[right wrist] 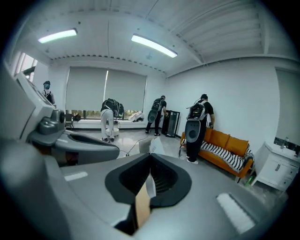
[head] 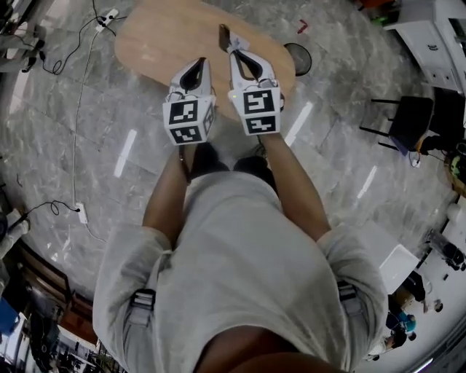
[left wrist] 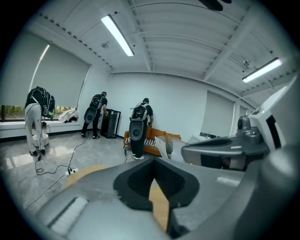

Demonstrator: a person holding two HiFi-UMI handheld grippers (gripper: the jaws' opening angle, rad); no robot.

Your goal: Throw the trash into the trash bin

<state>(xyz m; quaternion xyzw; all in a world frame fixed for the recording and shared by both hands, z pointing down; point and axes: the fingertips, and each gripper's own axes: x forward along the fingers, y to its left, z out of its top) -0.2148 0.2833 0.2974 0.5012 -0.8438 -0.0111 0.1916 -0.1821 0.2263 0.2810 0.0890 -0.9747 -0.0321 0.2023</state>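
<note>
Clenched left hand-held gripper (head: 202, 63) and right hand-held gripper (head: 224, 33) hide the tabletop's (head: 153, 36) near edge; trash bin (head: 300, 58) beside its right edge.

A light wooden oval table (head: 156, 40) stands on the grey marble-pattern floor (head: 87, 153), and a white power strip (head: 108, 16) with its black cables lies just beside the far edge of the table. A black chair (head: 408, 120) stands well apart at the right. In the right gripper view an orange sofa (right wrist: 229, 140) stands against the white wall, a person with a big backpack (right wrist: 199, 126) stands just in front of it, and long ceiling lamps (right wrist: 153, 45) are lit.
</note>
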